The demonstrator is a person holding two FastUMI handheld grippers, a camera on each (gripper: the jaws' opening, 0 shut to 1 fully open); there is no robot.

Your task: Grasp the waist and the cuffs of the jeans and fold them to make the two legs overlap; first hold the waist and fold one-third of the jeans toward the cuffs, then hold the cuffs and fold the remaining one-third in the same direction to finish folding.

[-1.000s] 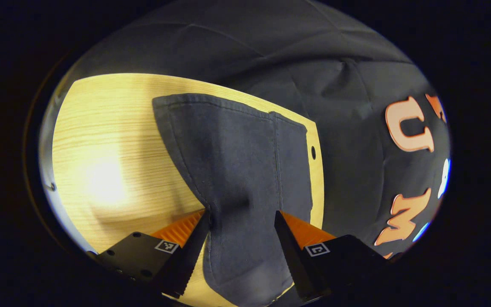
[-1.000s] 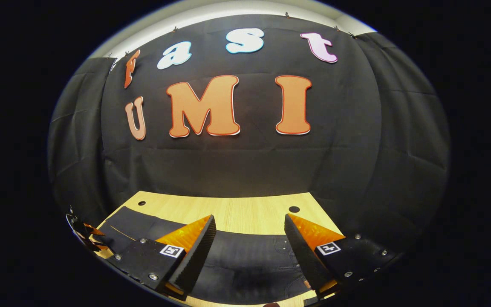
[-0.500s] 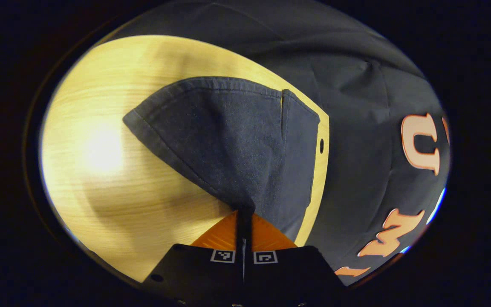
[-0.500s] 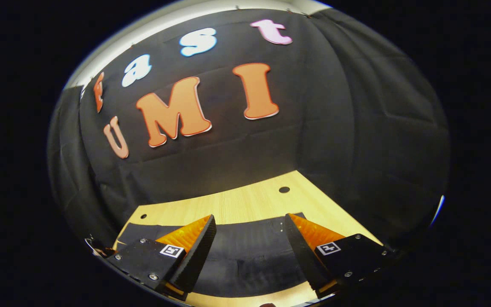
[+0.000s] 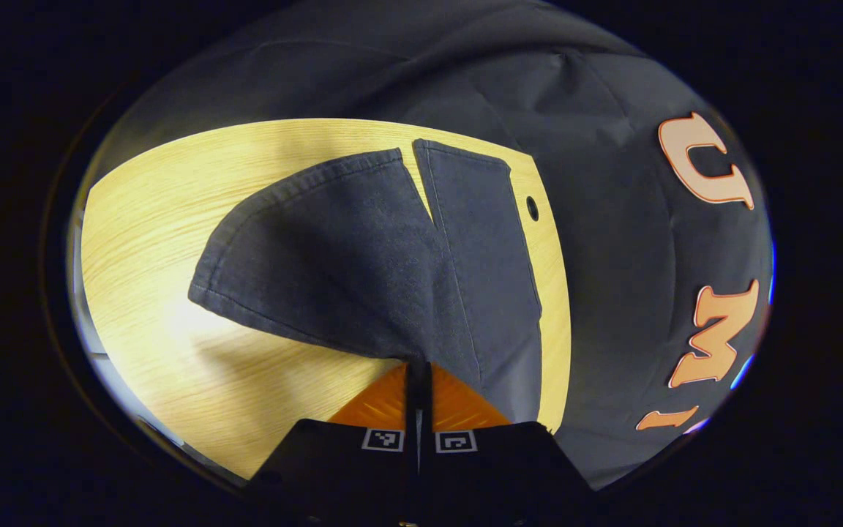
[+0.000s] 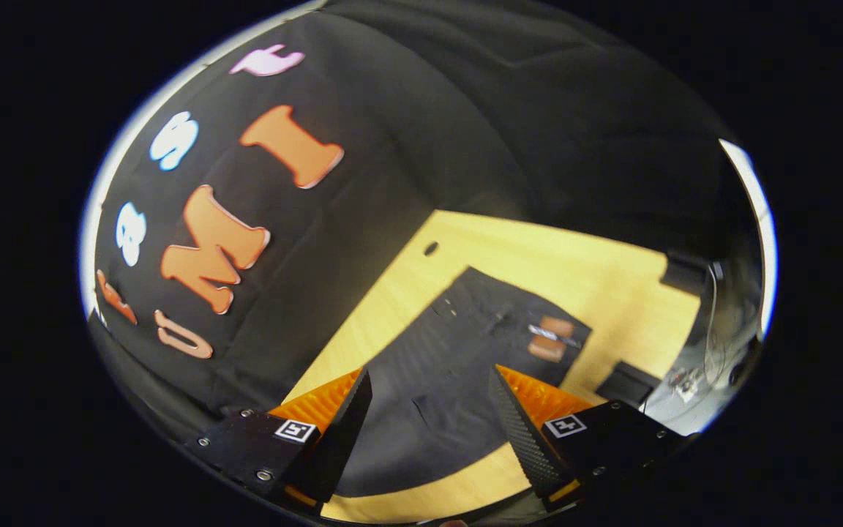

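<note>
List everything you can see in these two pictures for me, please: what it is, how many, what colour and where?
jeans: one pair, dark blue-grey, spread on the table; the two leg ends show in the left gripper view, the waist end with a brown patch in the right gripper view.
table: one, light wood, under the jeans, with a small round hole near its edge.
booth wall: black cloth, behind the table.
black blocks: two, at the table's far edge in the right gripper view.
left hand-held gripper: one, fingers closed on a jeans leg edge.
right hand-held gripper: one, fingers apart above the jeans.
</note>
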